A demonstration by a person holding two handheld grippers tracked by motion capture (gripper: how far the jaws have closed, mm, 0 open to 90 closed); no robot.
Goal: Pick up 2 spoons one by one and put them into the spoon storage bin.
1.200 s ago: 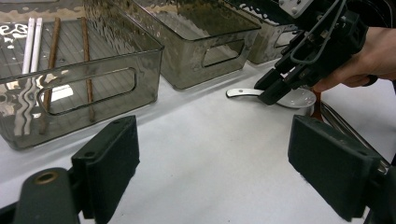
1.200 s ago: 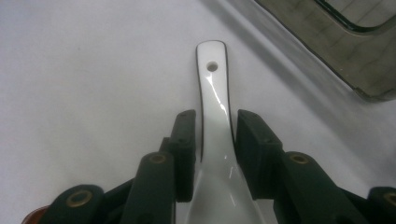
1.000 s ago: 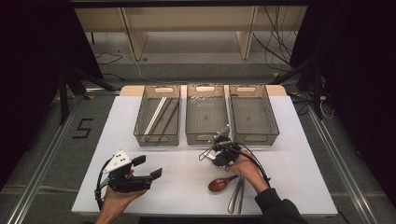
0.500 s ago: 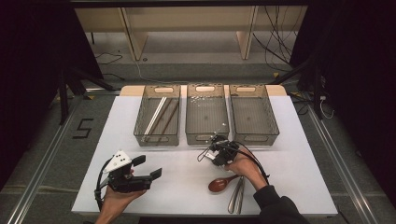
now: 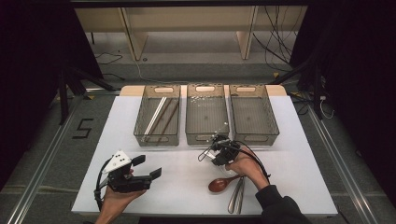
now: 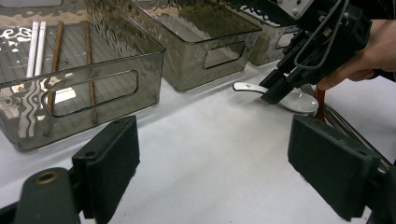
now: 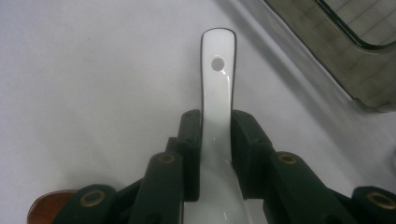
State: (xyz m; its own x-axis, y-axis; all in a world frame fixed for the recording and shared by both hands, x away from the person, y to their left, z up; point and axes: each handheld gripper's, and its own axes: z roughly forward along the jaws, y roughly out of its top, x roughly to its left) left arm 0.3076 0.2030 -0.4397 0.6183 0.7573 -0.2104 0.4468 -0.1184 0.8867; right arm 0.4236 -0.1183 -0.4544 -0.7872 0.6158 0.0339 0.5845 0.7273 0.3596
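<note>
From the high view, the right hand-held gripper (image 5: 219, 148) is sitting low on the white worktop (image 5: 187, 186), just in front of the middle one of three smoky transparent plastic bins (image 5: 207, 135), its jaws pointing toward that bin. The white ceramic soup spoon is too small to make out here under the gripper. Just beside the person's right hand, a glossy brown wooden spoon (image 5: 220, 184) and a pair of slim metal utensils (image 5: 237, 196) are lying on the worktop. The left hand-held gripper (image 5: 149, 169) is resting near the worktop's near edge, well apart from the bins, with its jaws standing wide and nothing between them. The left bin (image 5: 158, 136) is holding white chopsticks (image 5: 156, 114) and brown chopsticks (image 5: 169, 116).

In the left gripper view, the two black jaws are rising at either side with bare worktop between them. Farther off, the right hand-held gripper (image 6: 275, 91) is pressing down on the white ceramic soup spoon (image 6: 299, 100), which is lying on the worktop in front of the bins, its handle tip poking out toward the middle bin (image 6: 205, 56).

In the right gripper view, the right hand-held gripper (image 7: 215, 140) is clamping the white spoon (image 7: 216, 84) by its handle, a pad touching each side, the jaws having just been closing onto it. The handle's end, with a small round hole, is pointing away across the worktop, near a bin's corner (image 7: 359, 70).
</note>
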